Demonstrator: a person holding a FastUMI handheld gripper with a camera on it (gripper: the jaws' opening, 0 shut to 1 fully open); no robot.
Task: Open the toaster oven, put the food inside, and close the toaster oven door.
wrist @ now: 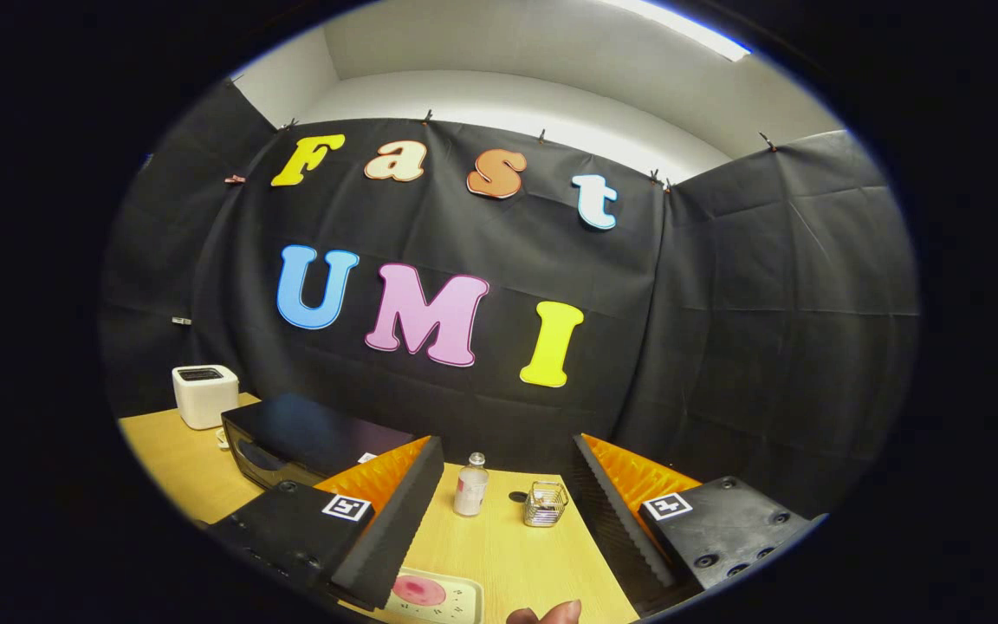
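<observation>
The black toaster oven [308,438] stands on the wooden table [508,546] beyond and to the left of my left finger, its door shut as far as I can tell. A pale tray [438,598] with a pink round piece of food [418,591] lies close below, between my fingers and near the left one. My gripper [499,520] is open, fingers wide apart, with nothing between them but the table.
A white pop-up toaster [204,394] stands left of the oven. A small clear bottle [470,486] and a wire basket [546,503] stand ahead between the fingers, near the black cloth wall. A fingertip of a person's hand [551,614] shows near the tray.
</observation>
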